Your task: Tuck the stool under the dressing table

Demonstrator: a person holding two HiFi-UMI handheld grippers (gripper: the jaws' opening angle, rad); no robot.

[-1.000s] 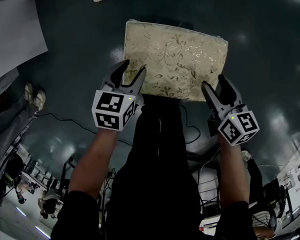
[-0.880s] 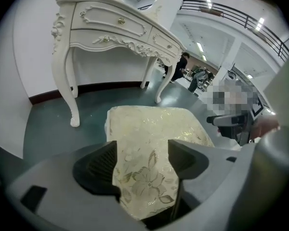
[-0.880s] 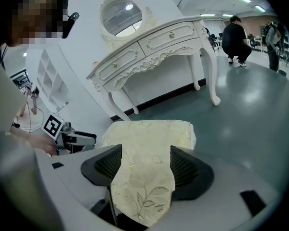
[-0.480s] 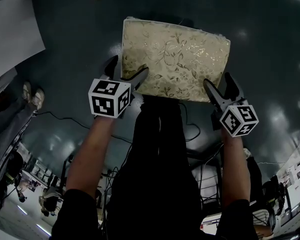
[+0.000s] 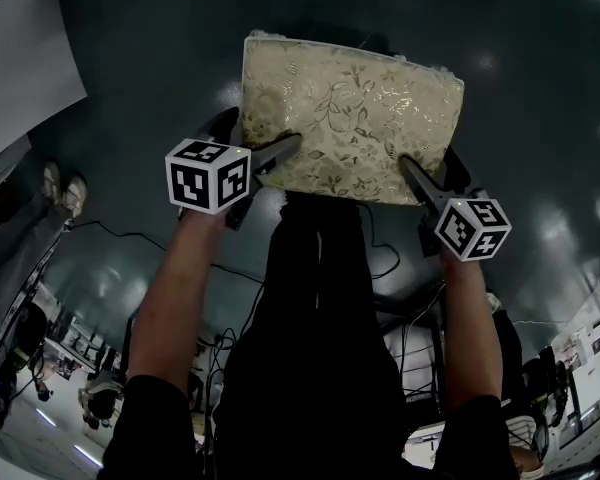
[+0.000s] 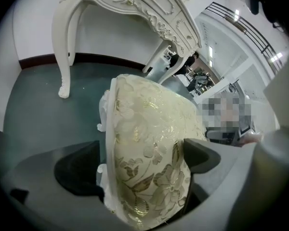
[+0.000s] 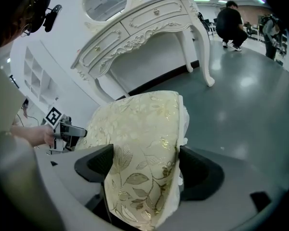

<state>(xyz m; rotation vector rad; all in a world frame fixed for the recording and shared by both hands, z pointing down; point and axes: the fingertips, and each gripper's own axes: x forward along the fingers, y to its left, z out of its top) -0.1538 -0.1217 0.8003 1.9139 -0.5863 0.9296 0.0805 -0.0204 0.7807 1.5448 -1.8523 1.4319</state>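
The stool's cream and gold floral cushion (image 5: 350, 118) stands on the dark floor in front of me. My left gripper (image 5: 252, 140) straddles its near left corner. Its jaws have just been opening and stand wide, with the cushion (image 6: 144, 143) between them; the left jaw is clear of the white trim. My right gripper (image 5: 435, 173) straddles the near right corner the same way, its jaws also just opened round the cushion (image 7: 139, 138). The white carved dressing table (image 7: 144, 28) stands beyond the stool, and one of its legs (image 6: 62, 47) is near in the left gripper view.
A white panel (image 5: 20, 58) lies at the upper left. Cables (image 5: 380, 258) trail on the floor by my legs. Someone's shoes (image 5: 65, 190) are at the left. A person (image 7: 231, 20) crouches far behind the table.
Both grippers have sunk onto the cushion's near corners and their jaws have spread wider, so each now has a corner between its jaws.
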